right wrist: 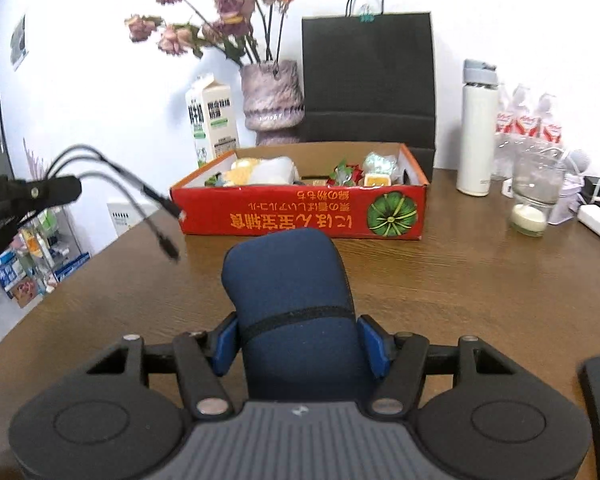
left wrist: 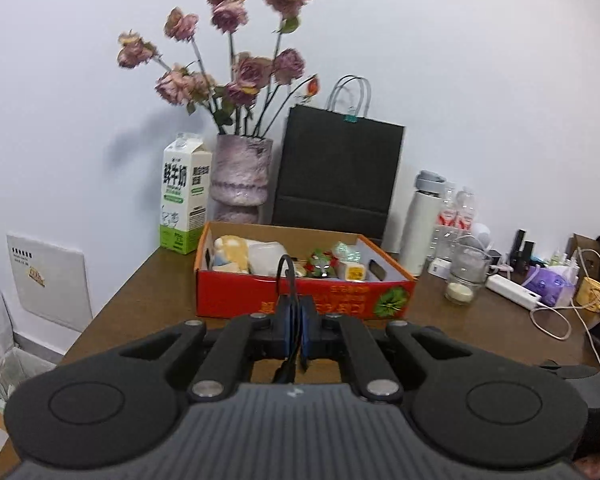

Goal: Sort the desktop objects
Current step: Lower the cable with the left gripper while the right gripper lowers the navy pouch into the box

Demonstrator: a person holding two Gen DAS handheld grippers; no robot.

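Note:
My left gripper [left wrist: 296, 320] is shut on a black multi-head cable [left wrist: 285, 276], held above the brown table in front of the red cardboard box [left wrist: 300, 300]. In the right wrist view the left gripper [right wrist: 66, 192] shows at the left edge with the cable's plug ends [right wrist: 156, 216] dangling. My right gripper [right wrist: 300, 340] is shut on a dark blue case [right wrist: 292, 292] with a black elastic band, held over the table before the box [right wrist: 300, 212]. The box holds several small items.
Behind the box stand a milk carton [left wrist: 184, 196], a vase of dried roses [left wrist: 240, 172] and a black paper bag [left wrist: 336, 176]. To the right are a white flask [right wrist: 476, 132], a glass jar [right wrist: 534, 196], water bottles, a power strip [left wrist: 516, 290] and cables.

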